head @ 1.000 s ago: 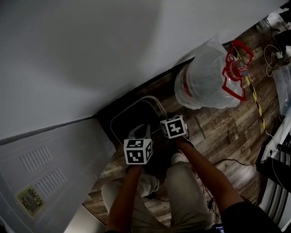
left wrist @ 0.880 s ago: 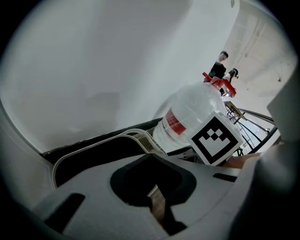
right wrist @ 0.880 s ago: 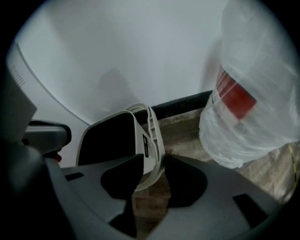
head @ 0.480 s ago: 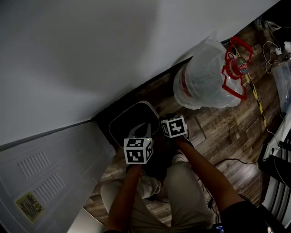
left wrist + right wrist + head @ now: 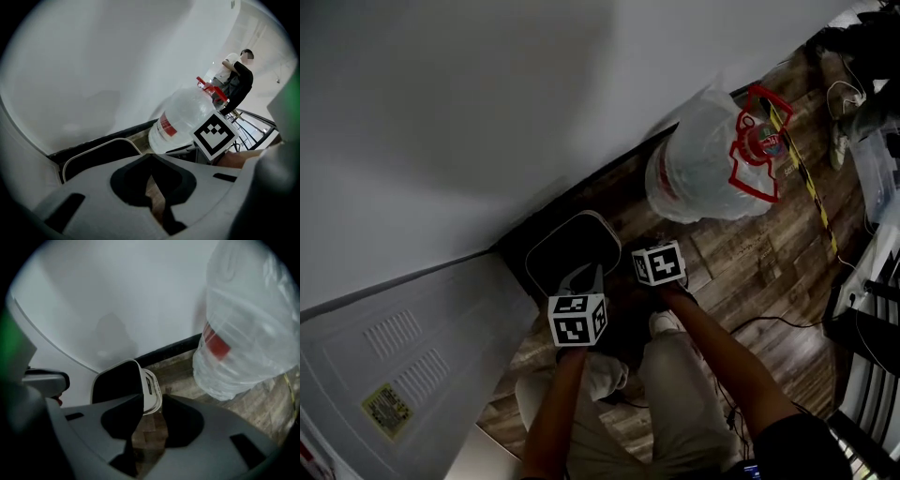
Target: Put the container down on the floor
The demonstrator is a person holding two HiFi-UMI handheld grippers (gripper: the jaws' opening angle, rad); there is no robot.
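The container, a white bin with a dark inside, stands on the wood floor against the black baseboard. Its rim runs off behind the left jaws, and its white corner sits just past the right jaws. My left gripper hovers at the bin's near edge. Its tips meet with nothing seen between them. My right gripper is beside it under its marker cube. Its jaws have just been opening and stand apart with only floor between them.
A big clear water jug with a red handle stands to the right of the bin. A white vented panel lies at the left. Cables and gear crowd the right edge. A person stands far off.
Both grippers have lifted and drawn back a little from the bin. The bin now stands by itself on the floor, with its whole rim showing.
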